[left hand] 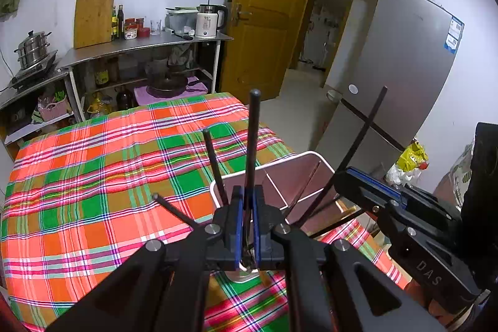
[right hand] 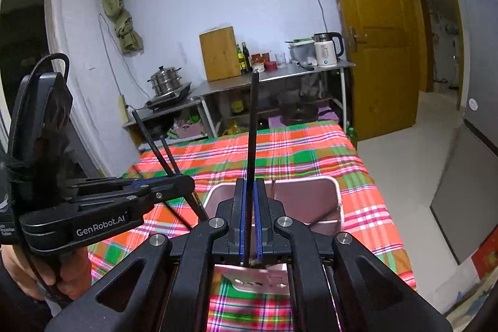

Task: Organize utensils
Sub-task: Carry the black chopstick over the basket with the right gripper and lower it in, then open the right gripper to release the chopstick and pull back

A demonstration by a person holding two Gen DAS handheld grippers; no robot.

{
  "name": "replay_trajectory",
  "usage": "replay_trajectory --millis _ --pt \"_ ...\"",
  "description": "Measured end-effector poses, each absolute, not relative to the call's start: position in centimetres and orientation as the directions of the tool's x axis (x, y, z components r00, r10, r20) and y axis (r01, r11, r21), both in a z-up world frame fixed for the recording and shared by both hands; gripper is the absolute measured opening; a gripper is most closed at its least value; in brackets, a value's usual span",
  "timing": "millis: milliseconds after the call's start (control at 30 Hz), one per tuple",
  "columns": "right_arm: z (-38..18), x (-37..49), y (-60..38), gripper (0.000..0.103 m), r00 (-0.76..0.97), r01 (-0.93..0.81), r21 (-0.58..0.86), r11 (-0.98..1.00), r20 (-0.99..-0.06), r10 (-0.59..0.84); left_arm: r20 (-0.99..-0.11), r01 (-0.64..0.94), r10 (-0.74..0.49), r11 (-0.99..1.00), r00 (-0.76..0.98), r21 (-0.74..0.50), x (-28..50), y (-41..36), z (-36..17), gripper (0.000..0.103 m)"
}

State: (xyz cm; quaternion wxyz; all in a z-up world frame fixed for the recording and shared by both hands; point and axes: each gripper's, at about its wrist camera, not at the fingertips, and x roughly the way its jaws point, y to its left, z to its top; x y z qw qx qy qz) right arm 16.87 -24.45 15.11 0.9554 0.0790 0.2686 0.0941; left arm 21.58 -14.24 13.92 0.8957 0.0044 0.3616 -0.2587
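both the left gripper (left hand: 247, 217) and the right gripper (right hand: 249, 217) are clenched on black chopsticks (left hand: 252, 145) just above the white tray (left hand: 306, 157) on the plaid table (left hand: 93, 176), so the chopsticks look not yet dropped in.

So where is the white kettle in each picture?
Left wrist view: the white kettle is upper middle, on the steel shelf by the wall.
Right wrist view: the white kettle is upper right, beside the yellow door.
Shared landmark: the wooden cutting board leaning on the same shelf.
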Motion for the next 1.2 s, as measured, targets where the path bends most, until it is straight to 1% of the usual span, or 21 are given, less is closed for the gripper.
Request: replay_trajectory --millis 133,233,333,500,833,1100,1200 --pt "14.8 16.9 -24.6 0.004 0.833 -0.136 0.207 0.969 -0.506 0.225 -0.650 0.466 -0.462 0.866 0.603 -0.184 21.5 -14.1 13.9 0.007" --pt "14.8 16.8 -24.8 0.004 0.829 -0.136 0.209 0.969 -0.512 0.226 -0.647 0.461 -0.463 0.867 0.605 -0.189 21.3 -13.9 14.0 0.009" --pt "14.9 16.8 -24.7 0.005 0.829 -0.134 0.199 0.971 -0.513 0.220 -0.636 0.462 -0.470 0.865 0.612 -0.196 21.0 -13.6 14.3 0.013" --pt "15.5 15.9 -24.9 0.006 0.838 -0.133 0.209 0.969 -0.498 0.222 -0.606 0.470 -0.484 0.860 0.631 -0.198 19.8 -12.8 15.4 0.025" --pt "15.9 13.3 -25.0 0.010 0.850 -0.128 0.216 0.968 -0.479 0.219 -0.539 0.460 -0.479 0.869 0.693 -0.182 16.0 -10.4 16.8 0.033" --pt "14.9 10.9 -24.6 0.011 0.848 -0.121 0.204 0.972 -0.488 0.208 -0.523 0.432 -0.464 0.881 0.715 -0.190 13.4 -8.7 14.7 0.043" --pt "14.1 10.2 -24.3 0.011 0.843 -0.119 0.189 0.975 -0.499 0.200 -0.523 0.425 -0.456 0.886 0.721 -0.186 12.5 -8.5 13.4 0.044"
